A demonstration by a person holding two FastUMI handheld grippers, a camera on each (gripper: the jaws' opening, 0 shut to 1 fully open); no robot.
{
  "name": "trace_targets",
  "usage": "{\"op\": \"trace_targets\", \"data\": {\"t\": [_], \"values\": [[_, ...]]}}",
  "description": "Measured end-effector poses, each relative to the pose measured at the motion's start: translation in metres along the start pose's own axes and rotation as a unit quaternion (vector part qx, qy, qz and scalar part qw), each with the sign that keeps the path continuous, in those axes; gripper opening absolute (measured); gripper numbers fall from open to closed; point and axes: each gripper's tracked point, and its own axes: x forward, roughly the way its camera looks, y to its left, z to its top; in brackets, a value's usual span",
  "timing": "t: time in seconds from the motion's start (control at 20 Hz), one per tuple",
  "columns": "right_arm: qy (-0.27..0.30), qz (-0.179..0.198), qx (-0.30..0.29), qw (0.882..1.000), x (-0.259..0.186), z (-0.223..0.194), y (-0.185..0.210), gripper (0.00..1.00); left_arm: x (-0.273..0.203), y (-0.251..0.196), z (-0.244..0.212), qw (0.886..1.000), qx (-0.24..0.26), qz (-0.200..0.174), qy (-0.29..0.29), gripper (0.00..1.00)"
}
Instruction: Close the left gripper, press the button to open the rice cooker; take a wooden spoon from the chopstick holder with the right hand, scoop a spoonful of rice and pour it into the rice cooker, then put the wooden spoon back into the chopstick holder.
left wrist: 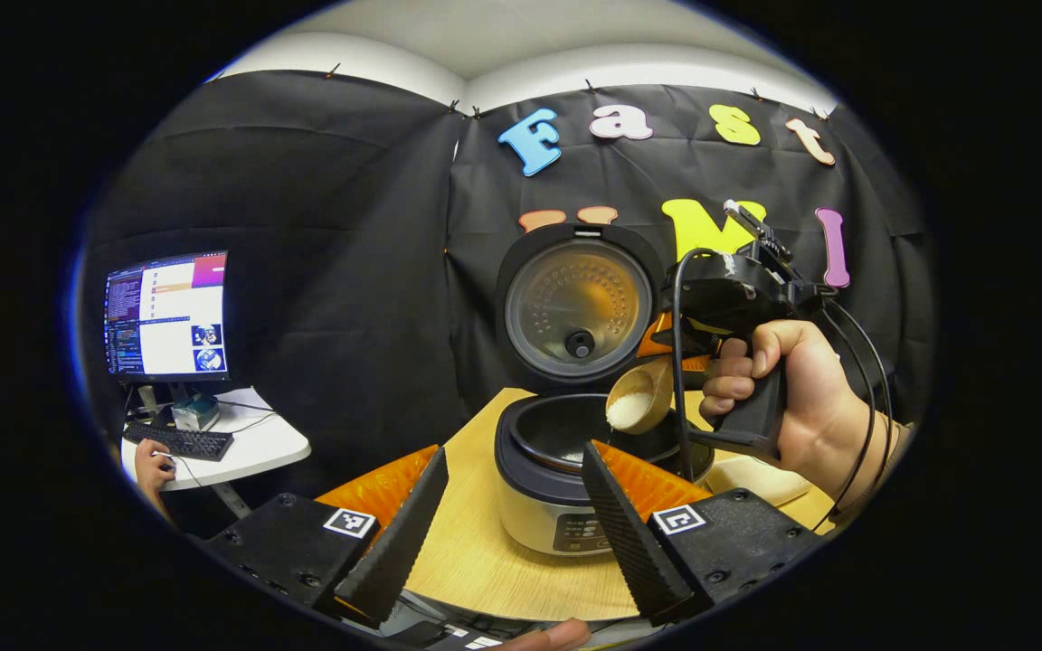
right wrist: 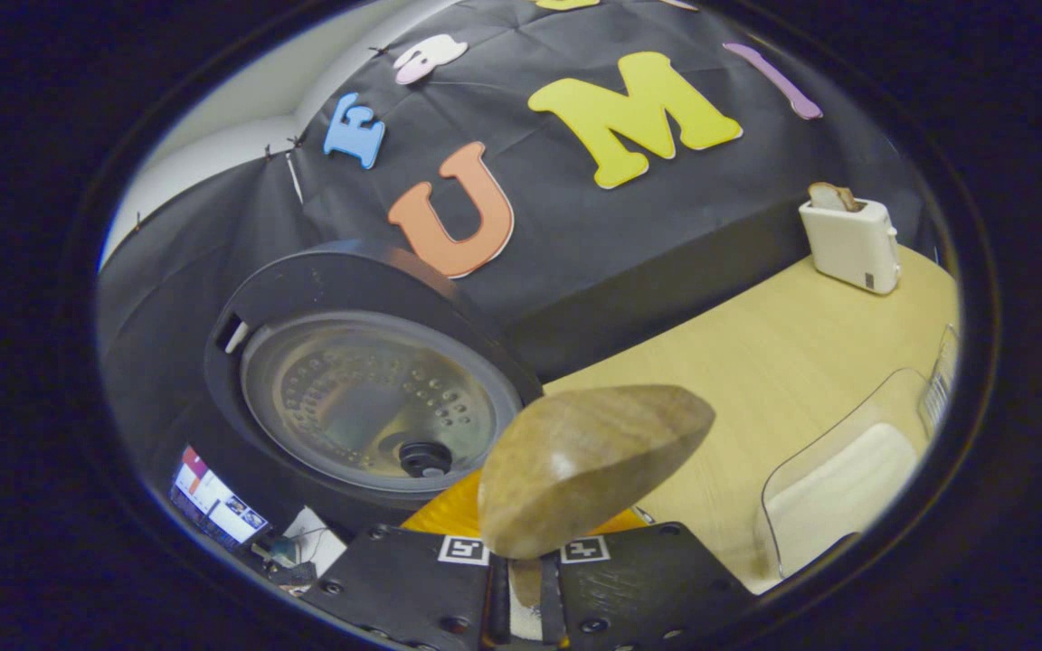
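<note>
In the left gripper view, the left gripper [left wrist: 512, 515] spreads its fingers wide apart at the bottom of the frame. Centre frame, the round black-and-silver rice cooker [left wrist: 566, 470] stands open on the pale wooden table [left wrist: 476, 551]. Right of centre, a hand [left wrist: 797, 398] holds the right gripper [left wrist: 679, 348], tilting a rice-filled wooden spoon [left wrist: 639, 398] over the pot.

In the right gripper view, the right gripper [right wrist: 525, 588], bottom centre, is clamped on the spoon's handle; the bowl's back sits mid-frame. A white toaster [right wrist: 851, 240] stands upper right.

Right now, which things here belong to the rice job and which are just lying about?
Job: rice cooker, lid up; wooden spoon of rice held by right gripper; left gripper, open.
Lying about: toaster, monitor, keyboard.
</note>
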Motion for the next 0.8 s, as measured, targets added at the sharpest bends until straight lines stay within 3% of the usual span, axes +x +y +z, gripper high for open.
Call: {"op": "trace_targets", "data": {"t": [0.5,0.8], "values": [[-0.006,0.018,-0.14,0.99,-0.006,-0.012,0.022,0.13,-0.001,0.004,0.001,1.0,0.013,0.012,-0.003,0.95],[-0.028,0.004,-0.192,0.981,-0.014,-0.004,0.026,0.13,-0.003,0.007,0.006,1.0,0.021,0.017,-0.012,0.95]]}}
